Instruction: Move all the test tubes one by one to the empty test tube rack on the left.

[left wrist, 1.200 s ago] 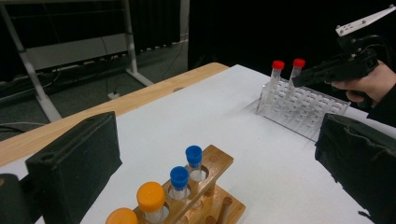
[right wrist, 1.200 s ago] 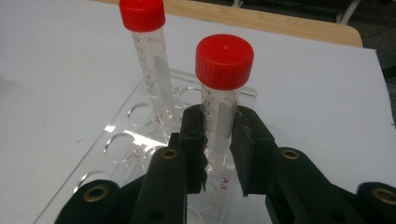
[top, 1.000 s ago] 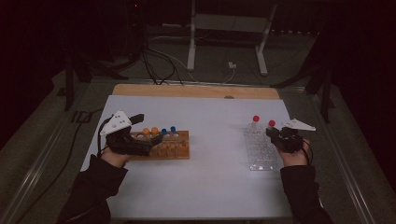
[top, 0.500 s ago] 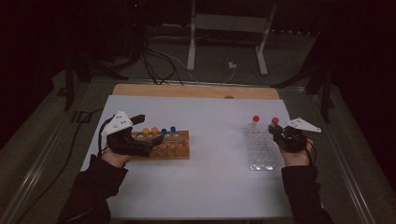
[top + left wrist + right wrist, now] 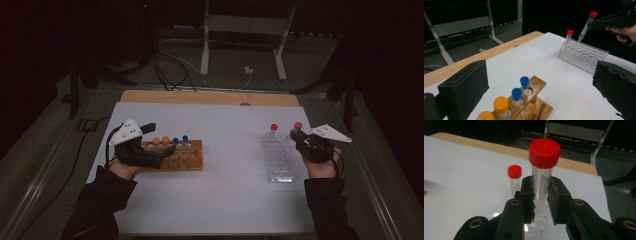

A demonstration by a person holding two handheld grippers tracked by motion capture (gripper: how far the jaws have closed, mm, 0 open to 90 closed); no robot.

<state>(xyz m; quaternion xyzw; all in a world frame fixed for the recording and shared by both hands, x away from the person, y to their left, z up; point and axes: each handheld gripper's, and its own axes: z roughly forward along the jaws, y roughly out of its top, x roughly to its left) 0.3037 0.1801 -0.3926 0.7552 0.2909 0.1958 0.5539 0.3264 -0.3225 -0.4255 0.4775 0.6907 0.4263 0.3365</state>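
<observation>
My right gripper (image 5: 541, 187) is shut on a clear tube with a red cap (image 5: 544, 152), which it holds tilted above the far right corner of the clear plastic rack (image 5: 280, 160). A second red-capped tube (image 5: 273, 128) stands in that rack's far left corner. At the left, a wooden rack (image 5: 187, 159) holds two orange-capped tubes (image 5: 501, 104) and two blue-capped tubes (image 5: 524, 81). My left gripper (image 5: 159, 140) is open, with its jaws standing wide either side of the wooden rack's left end and touching no tube.
A white sheet (image 5: 225, 190) covers the table, and a wooden strip (image 5: 210, 97) shows along its far edge. Metal stand legs (image 5: 205, 45) and cables lie on the floor beyond. About a hand's width of sheet separates the two racks.
My right gripper has carried the held red-capped tube a little to the right and up, away from the standing tube. The left gripper has stayed put.
</observation>
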